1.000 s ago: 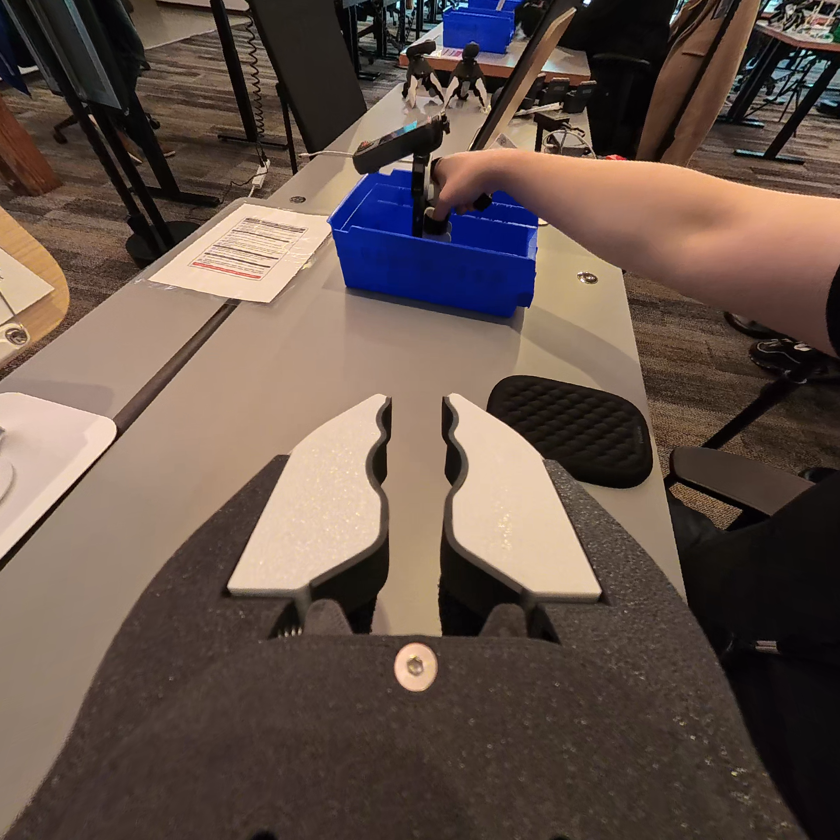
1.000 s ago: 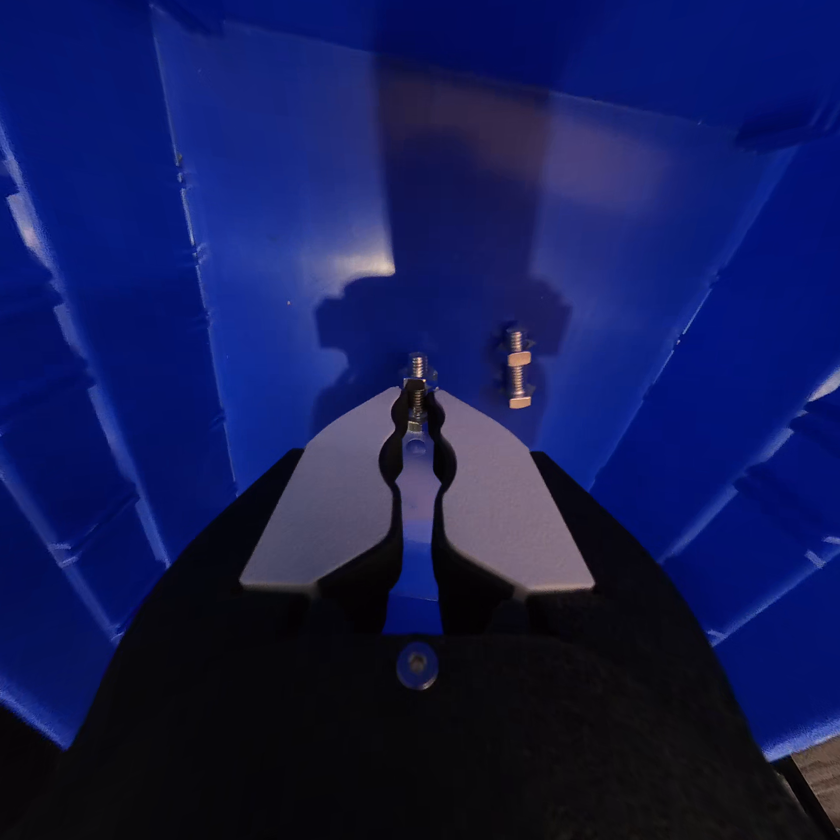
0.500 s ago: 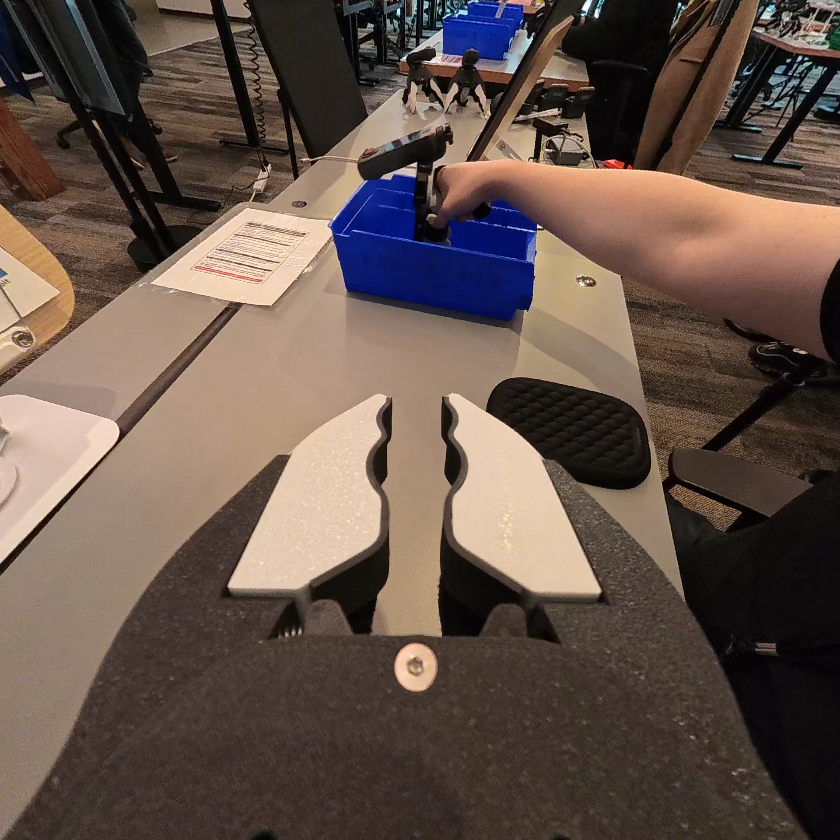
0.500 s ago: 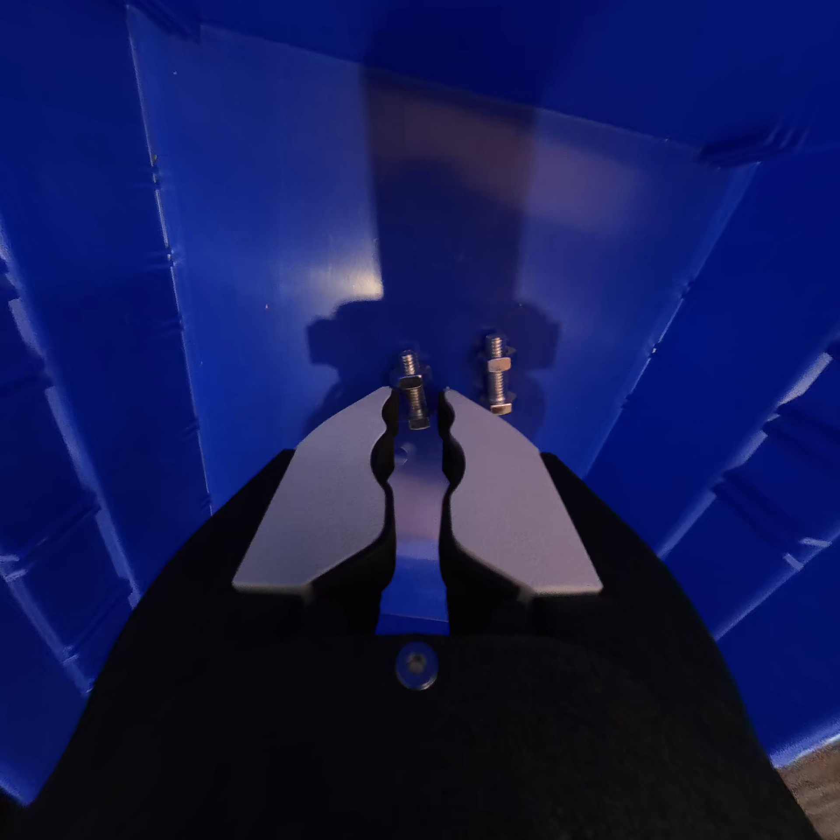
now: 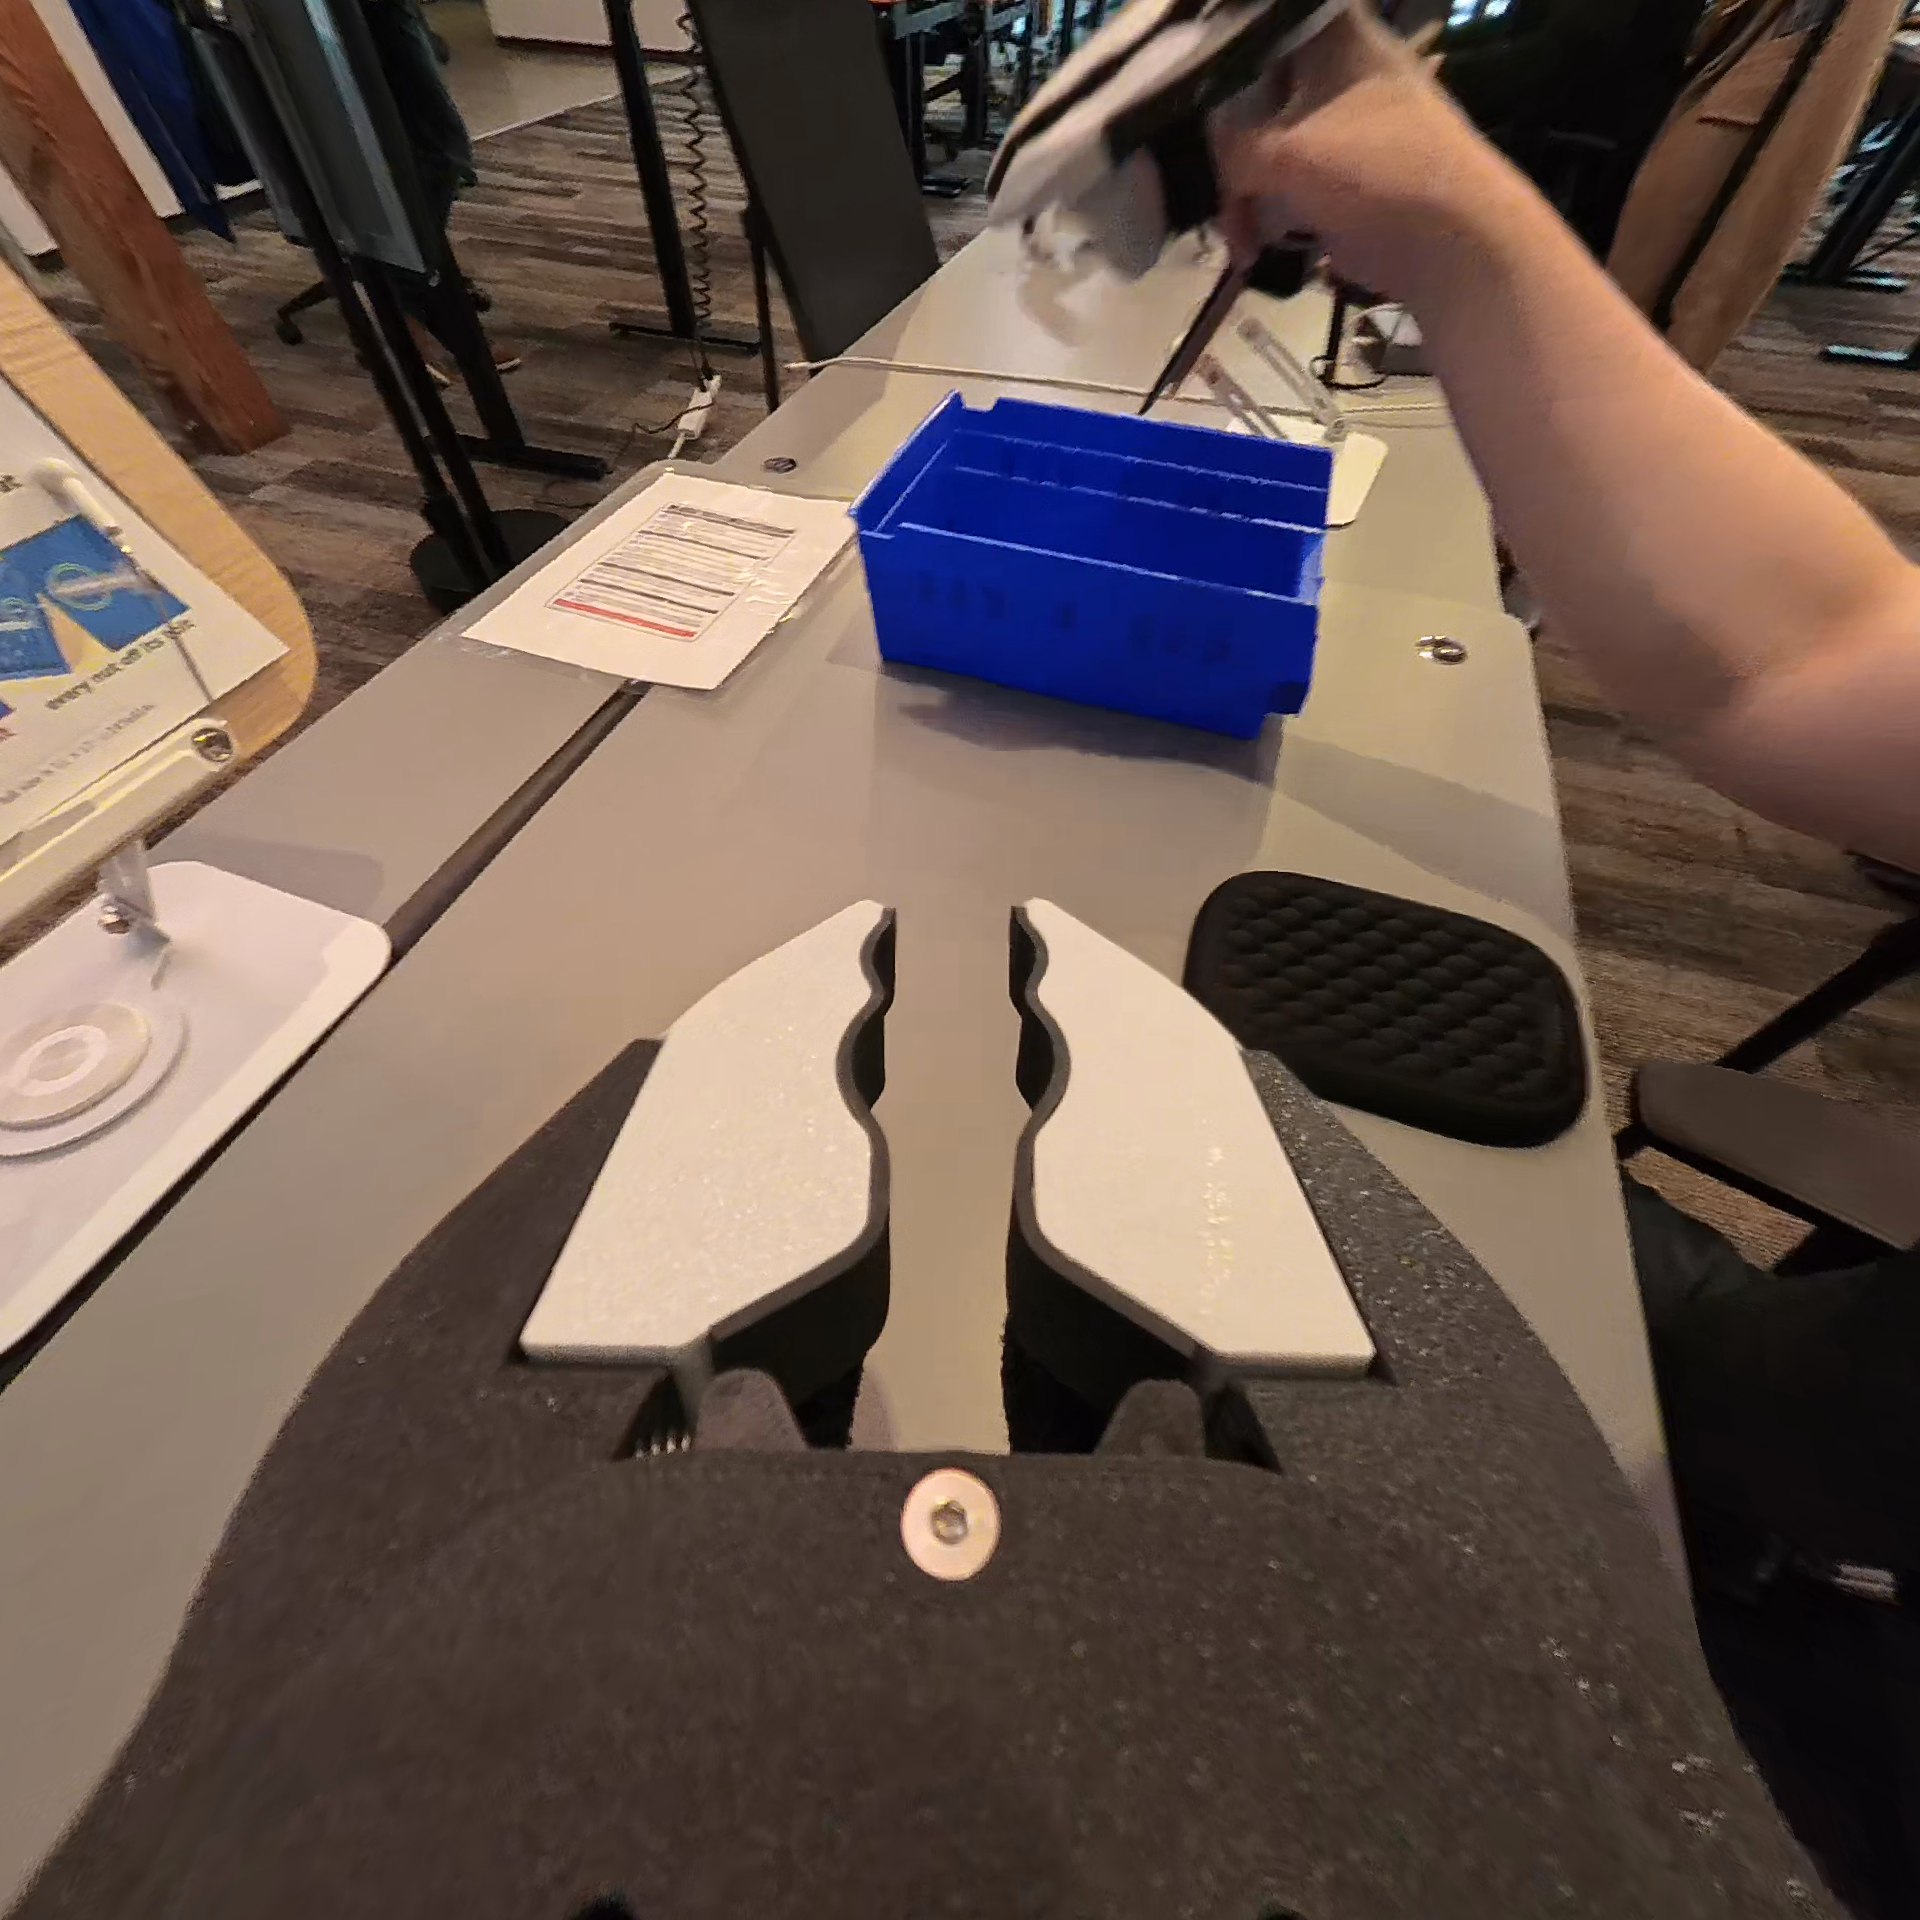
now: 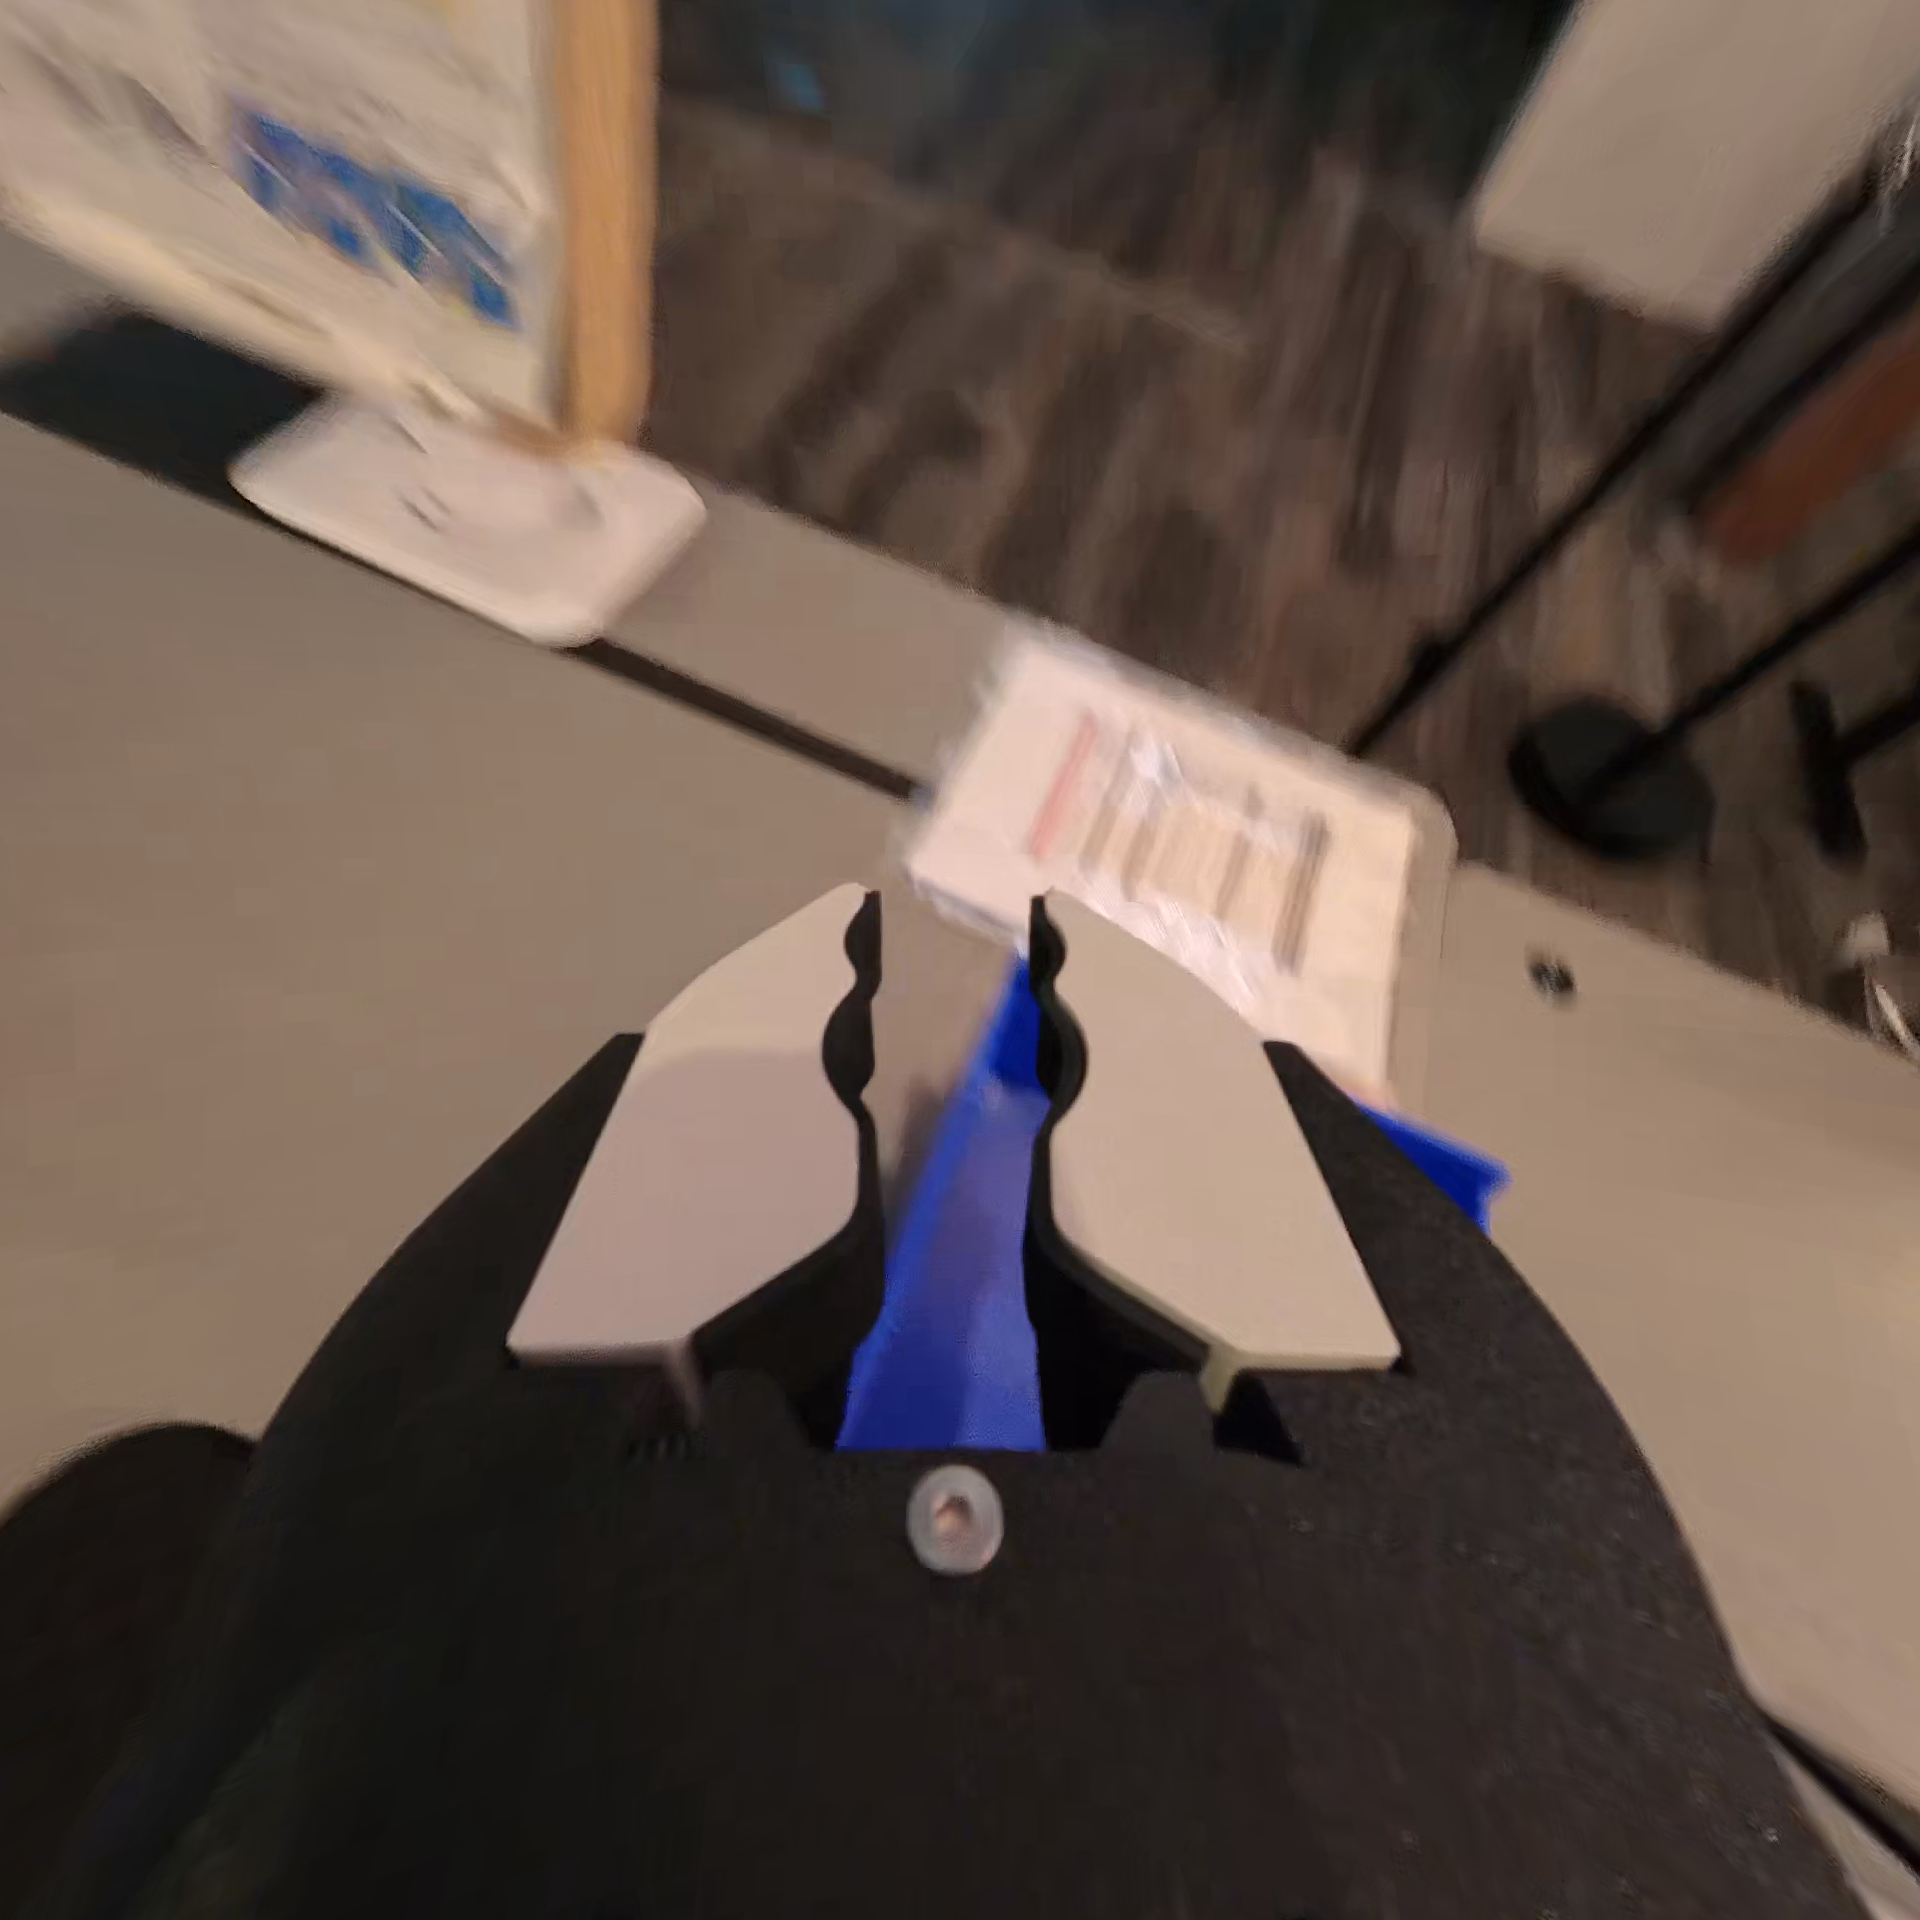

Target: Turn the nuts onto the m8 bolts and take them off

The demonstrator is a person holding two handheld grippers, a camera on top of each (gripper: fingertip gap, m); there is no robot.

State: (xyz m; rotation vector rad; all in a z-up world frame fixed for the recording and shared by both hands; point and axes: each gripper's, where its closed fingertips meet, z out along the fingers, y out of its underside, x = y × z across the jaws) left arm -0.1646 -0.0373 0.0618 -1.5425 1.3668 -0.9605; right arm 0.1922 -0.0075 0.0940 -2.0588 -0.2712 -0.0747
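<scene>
While the left gripper hangs low over the grey table with its fingers parted and nothing between them, the right gripper is raised above the blue bin, also spread and empty. That view is motion-blurred. The bin sits beside a printed sheet; bolts and nuts cannot be made out inside it. A black pad lies near the table's right edge.
</scene>
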